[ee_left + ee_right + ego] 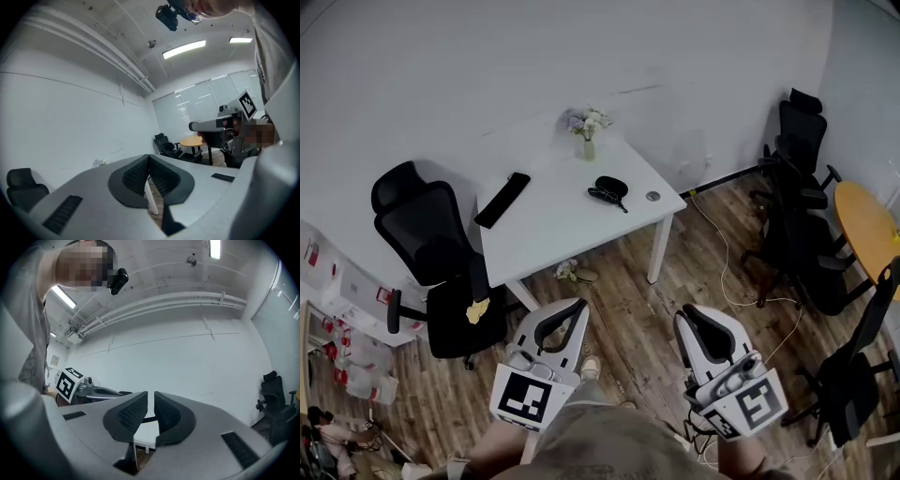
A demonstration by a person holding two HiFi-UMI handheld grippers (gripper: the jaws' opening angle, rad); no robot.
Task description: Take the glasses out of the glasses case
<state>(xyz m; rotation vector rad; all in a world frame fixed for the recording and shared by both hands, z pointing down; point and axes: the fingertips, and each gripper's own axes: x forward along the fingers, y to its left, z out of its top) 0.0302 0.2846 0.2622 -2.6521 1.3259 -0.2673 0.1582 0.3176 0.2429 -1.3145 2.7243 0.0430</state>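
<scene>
Far off on the white table (553, 230), a black glasses case (612, 184) lies near its right end. A dark thing that looks like glasses (605, 197) rests against the case's near side, too small to make out. Both grippers hang low by the person's body, well short of the table. My left gripper (574, 307) is shut and empty, its pads meeting at the tips (149, 159). The right gripper (687, 317) is also shut on nothing, with only a sliver between its pads (151, 397). Each gripper shows in the other's view.
On the table stand a vase of flowers (587, 126), a flat black bar (502, 200) and a small round disc (652, 196). A black office chair (431, 253) is left of the table, more chairs (797, 187) and a round wooden table (865, 228) to the right. A cable (724, 267) runs over the wooden floor.
</scene>
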